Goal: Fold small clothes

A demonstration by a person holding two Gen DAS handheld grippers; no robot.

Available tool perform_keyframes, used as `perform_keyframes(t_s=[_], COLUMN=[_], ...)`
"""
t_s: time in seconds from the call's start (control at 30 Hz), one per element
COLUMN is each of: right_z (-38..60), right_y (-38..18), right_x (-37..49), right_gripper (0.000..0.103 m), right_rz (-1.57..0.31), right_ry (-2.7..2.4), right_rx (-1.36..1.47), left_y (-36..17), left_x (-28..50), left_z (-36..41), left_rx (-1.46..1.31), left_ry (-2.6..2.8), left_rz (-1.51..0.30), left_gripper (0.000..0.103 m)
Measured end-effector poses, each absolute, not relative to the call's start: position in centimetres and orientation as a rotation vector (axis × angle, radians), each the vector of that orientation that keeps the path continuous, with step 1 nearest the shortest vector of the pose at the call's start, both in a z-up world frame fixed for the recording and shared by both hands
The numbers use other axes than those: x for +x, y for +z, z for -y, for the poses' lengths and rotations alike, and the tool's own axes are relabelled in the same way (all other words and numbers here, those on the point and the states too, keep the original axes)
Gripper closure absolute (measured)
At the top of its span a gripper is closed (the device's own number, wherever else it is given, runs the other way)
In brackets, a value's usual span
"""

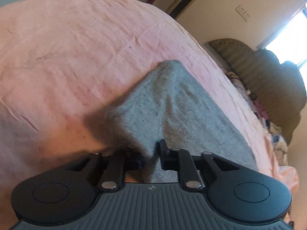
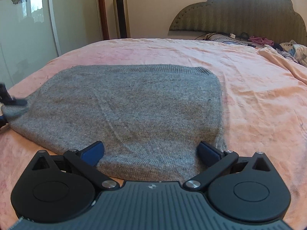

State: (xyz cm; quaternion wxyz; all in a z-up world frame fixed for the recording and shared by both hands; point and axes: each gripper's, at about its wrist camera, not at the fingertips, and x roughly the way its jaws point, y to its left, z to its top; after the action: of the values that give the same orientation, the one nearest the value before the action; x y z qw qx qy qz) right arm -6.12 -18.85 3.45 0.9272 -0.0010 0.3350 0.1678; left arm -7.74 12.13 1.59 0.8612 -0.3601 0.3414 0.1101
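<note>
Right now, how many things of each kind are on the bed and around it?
Gray sweater: 1
Pink bedsheet: 1
Grippers: 2, the left gripper pinching the sweater's edge, the right gripper open over it
Headboard: 1
Tower fan: 1
Total: 6

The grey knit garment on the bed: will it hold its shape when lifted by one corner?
Probably not. The grey knit garment looks soft and floppy, already tenting where the left hand-held gripper pinches it. Its fuzzy knit likely drags on the pink bedspread rather than sliding.
</note>
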Motion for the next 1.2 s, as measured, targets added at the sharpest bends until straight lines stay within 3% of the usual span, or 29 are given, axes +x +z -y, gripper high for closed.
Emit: perform_keyframes(t_s=[0.1, 0.2, 0.37, 0.6, 0.93, 1.0, 1.03, 1.07, 1.1, 1.2], right_z=[19.3, 20.1, 26.2, 29.7, 28.2, 27.8, 27.5, 27.3, 27.2, 28.9], right_y=[3.5, 3.8, 7.1, 4.2, 2.0, 2.5, 2.7, 3.0, 3.3, 3.9], right_x=[-6.0, -5.9, -2.9, 5.6, 10.4, 11.3, 11.7, 11.8, 11.9, 10.8], right_gripper=[0.000, 0.000, 0.000, 0.000, 0.002, 0.013, 0.033, 0.068, 0.080, 0.082], right_rz=[-0.682, -0.680, -0.667, -0.871, -0.969, -0.973, -0.984, -1.004, -1.019, -0.978], right_ry=[0.355, 0.372, 0.493, 0.604, 0.650, 0.652, 0.645, 0.622, 0.598, 0.583], right_rx=[0.027, 0.086, 0.546, 0.960, 1.018, 0.939, 0.881, 0.812, 0.751, 0.645], left_y=[2.2, 4.2, 9.3, 5.0, 4.4, 4.2, 4.1, 4.1, 4.2, 3.8], left_x=[-7.5, -6.9, -5.5, -5.1, -5.3, -5.3, -5.6, -5.5, -5.4, -5.1], left_z=[-11.7, -9.6, 1.3, 12.2, 14.2, 15.2, 15.7, 16.1, 16.4, 17.5], left_rx=[-0.720, -0.582, -0.151, 0.120, 0.214, 0.237, 0.249, 0.252, 0.251, 0.267], left_ry=[0.275, 0.289, -0.023, -0.378, -0.485, -0.512, -0.526, -0.538, -0.552, -0.599], left_rz=[-0.715, -0.676, -0.507, -0.593, -0.596, -0.589, -0.583, -0.582, -0.584, -0.608], left_gripper=[0.097, 0.098, 0.098, 0.098, 0.098, 0.098, 0.098, 0.098, 0.098, 0.098])
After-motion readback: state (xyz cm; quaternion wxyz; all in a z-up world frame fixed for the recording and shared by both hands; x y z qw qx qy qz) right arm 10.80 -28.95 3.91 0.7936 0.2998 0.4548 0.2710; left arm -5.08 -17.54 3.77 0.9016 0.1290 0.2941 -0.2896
